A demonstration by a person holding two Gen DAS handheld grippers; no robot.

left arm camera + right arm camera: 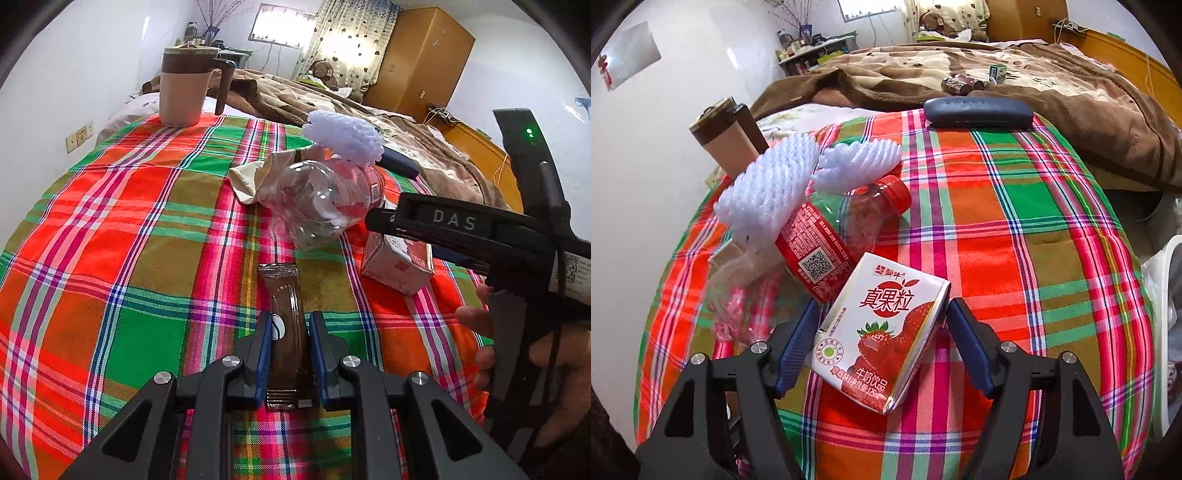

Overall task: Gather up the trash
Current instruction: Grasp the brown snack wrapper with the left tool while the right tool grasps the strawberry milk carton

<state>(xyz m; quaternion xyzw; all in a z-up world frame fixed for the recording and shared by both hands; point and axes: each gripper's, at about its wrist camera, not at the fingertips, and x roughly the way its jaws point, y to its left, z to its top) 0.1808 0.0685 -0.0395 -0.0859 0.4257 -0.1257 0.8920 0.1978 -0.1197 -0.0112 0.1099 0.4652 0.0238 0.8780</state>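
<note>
Now | left gripper (291,332) clenched on brown snack wrapper (284,317) | right gripper (881,332) released, straddling strawberry milk carton (882,332) | plastic bottle (827,240) at 11 o'clock

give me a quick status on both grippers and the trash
Left gripper shut on brown wrapper. Right gripper open around milk carton. Plastic bottle touching it.

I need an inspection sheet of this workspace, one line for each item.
Surface: plaid cloth over a bed.
Job's things: brown wrapper; strawberry milk carton; clear bottle with red cap; white foam net.
Clutter: lidded mug; dark case.
Grippers: left gripper shut on the wrapper; right gripper open, carton between its jaws, pads not pressing.
Cables: thin cord by the wooden furniture.
Surroundings: brown blanket, wardrobe, curtained window.
</note>
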